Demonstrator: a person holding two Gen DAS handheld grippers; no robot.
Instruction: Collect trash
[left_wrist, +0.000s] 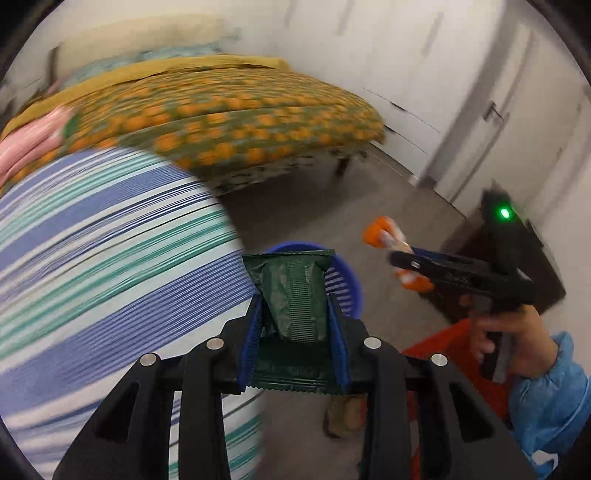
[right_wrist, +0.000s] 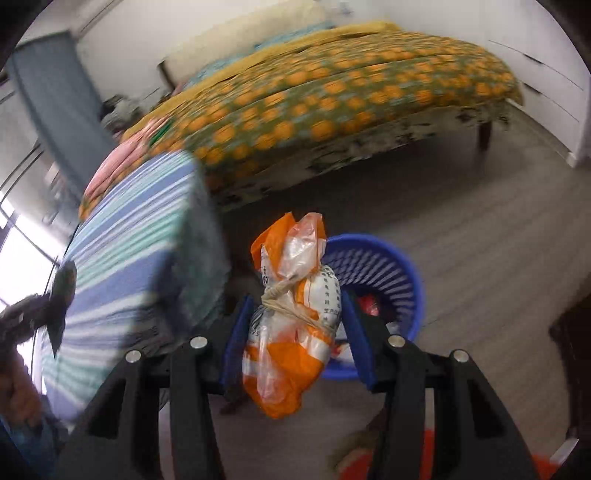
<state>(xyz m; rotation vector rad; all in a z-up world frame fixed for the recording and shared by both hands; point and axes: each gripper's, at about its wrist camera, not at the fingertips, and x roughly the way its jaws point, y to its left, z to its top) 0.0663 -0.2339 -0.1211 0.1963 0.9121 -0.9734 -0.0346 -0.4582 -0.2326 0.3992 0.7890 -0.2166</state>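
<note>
My left gripper (left_wrist: 294, 308) is shut on a dark green foil wrapper (left_wrist: 295, 295) that stands up between its blue pads. Behind the wrapper shows the rim of a blue slatted basket (left_wrist: 341, 280) on the floor. My right gripper (right_wrist: 295, 310) is shut on an orange and clear plastic bag (right_wrist: 291, 317) tied with a knot; in the left wrist view that right gripper (left_wrist: 402, 258) is at the right, held by a hand in a blue sleeve. The blue basket (right_wrist: 384, 280) lies just beyond the bag, with some red trash inside.
A blue, white and green striped cloth (left_wrist: 103, 266) covers a surface at the left. A bed with an orange-dotted cover (left_wrist: 236, 122) stands behind, on grey floor (right_wrist: 480, 266). White cupboards (left_wrist: 424, 66) line the far wall. Something red-orange (left_wrist: 443, 350) lies low at the right.
</note>
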